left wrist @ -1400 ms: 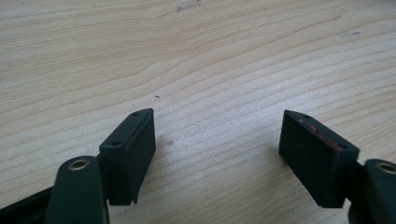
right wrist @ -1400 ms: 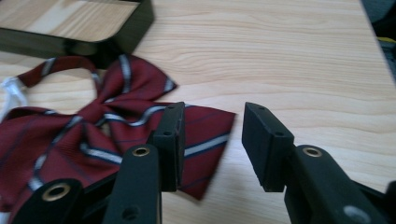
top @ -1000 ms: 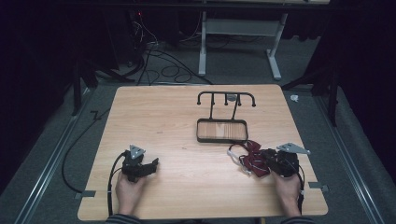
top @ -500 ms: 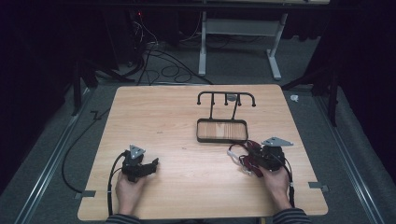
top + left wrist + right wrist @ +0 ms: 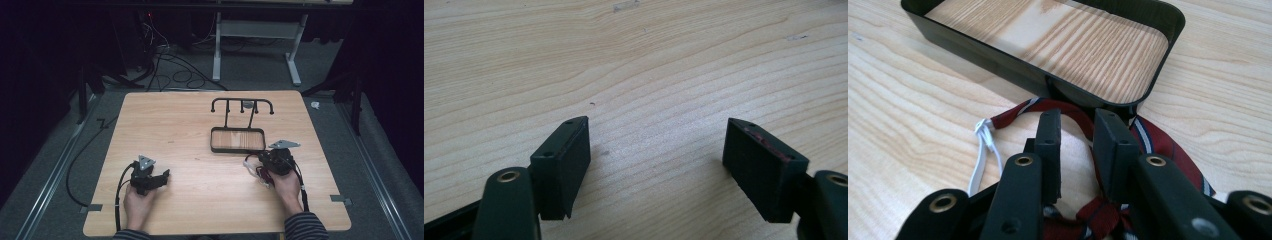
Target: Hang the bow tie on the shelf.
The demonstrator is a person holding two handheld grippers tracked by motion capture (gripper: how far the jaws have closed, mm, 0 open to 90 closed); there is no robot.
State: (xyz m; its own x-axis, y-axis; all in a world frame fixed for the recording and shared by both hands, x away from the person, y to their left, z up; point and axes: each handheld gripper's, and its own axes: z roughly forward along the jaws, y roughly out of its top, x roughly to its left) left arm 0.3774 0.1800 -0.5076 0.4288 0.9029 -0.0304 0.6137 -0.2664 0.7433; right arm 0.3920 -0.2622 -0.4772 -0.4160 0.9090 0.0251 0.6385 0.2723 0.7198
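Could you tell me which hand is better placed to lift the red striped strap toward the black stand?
Right. The right tongs straddle the strap beside the stand's tray; the left tongs sit open over bare table.

My left gripper (image 5: 162,176) rests on the wooden table (image 5: 190,135), my right gripper (image 5: 264,161) over the red strap (image 5: 256,171) beside the black rack (image 5: 238,137).

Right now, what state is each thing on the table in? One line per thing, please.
Left gripper: open, holding nothing, low over bare wood.
Right gripper: jaws nearly together over the tie's band; grip unclear.
Striped tie: lying flat beside the rack's tray.
Rack: upright, tray empty, nothing visibly hanging from its hooks.
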